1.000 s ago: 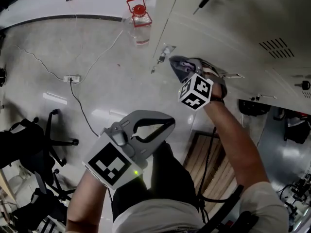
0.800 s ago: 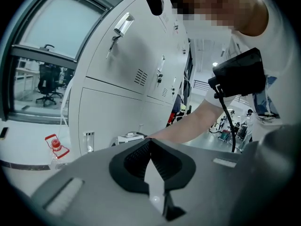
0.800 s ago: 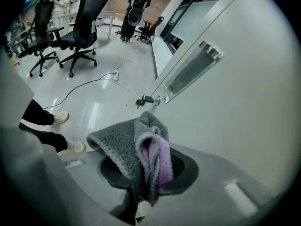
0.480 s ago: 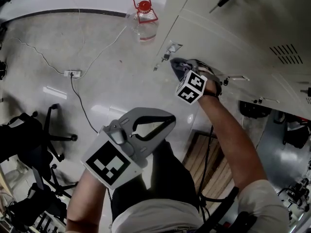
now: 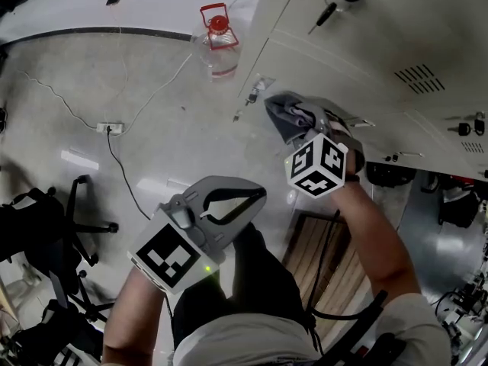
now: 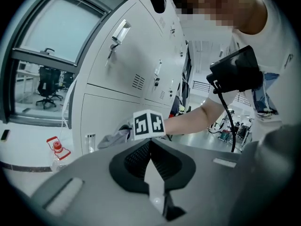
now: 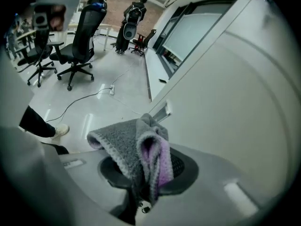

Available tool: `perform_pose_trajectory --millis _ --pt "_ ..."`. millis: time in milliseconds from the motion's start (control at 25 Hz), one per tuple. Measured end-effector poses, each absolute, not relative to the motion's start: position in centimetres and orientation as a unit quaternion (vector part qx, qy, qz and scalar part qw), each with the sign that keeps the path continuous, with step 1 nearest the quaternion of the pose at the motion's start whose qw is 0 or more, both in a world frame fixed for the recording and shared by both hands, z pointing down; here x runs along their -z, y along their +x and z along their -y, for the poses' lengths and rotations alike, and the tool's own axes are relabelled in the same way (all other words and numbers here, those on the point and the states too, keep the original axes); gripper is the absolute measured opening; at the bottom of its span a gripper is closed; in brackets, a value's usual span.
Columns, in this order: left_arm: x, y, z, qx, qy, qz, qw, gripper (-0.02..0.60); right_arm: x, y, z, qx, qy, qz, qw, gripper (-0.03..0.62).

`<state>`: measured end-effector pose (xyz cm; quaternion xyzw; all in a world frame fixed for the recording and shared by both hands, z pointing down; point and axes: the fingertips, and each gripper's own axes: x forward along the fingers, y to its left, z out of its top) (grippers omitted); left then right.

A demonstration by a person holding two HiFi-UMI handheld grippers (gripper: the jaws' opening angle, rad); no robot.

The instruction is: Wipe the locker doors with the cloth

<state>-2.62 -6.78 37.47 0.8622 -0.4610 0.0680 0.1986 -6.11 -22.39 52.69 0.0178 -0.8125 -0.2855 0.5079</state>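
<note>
My right gripper (image 5: 299, 122) is shut on a grey cloth with a purple inner side (image 5: 287, 113), and the cloth is pressed against the low part of a white locker door (image 5: 366, 52). In the right gripper view the cloth (image 7: 134, 147) bunches up out of the right gripper (image 7: 146, 171), with the door (image 7: 244, 98) close on the right. My left gripper (image 5: 258, 198) hangs apart, lower left over the floor, shut and holding nothing. The left gripper (image 6: 151, 160) looks toward the lockers (image 6: 117, 65) and the cloth (image 6: 115, 136).
A clear water jug with a red cap (image 5: 217, 40) stands on the floor by the locker corner. A power strip with cables (image 5: 109, 126) lies on the floor at left, with office chairs (image 5: 53, 227) lower left. Keys (image 5: 329, 10) hang in a locker lock. A wooden pallet (image 5: 335, 261) lies below.
My right gripper with the cloth has slid a little along the door toward me, and its marker cube has turned. The left gripper has hardly moved.
</note>
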Motion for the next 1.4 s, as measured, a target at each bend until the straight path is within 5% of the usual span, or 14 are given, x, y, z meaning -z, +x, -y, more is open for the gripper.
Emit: perform_pose_trajectory --millis 480,1400 --pt "-34.8 -1.4 5.4 -0.061 0.872 0.451 0.181 0.005 -36.6 -7.8 23.1 0.381 0.085 0.817 0.424 0.087" --pt "-37.0 -2.3 5.8 -0.059 0.859 0.468 0.196 0.004 -54.7 -9.5 24.6 0.339 0.024 0.793 0.506 0.087"
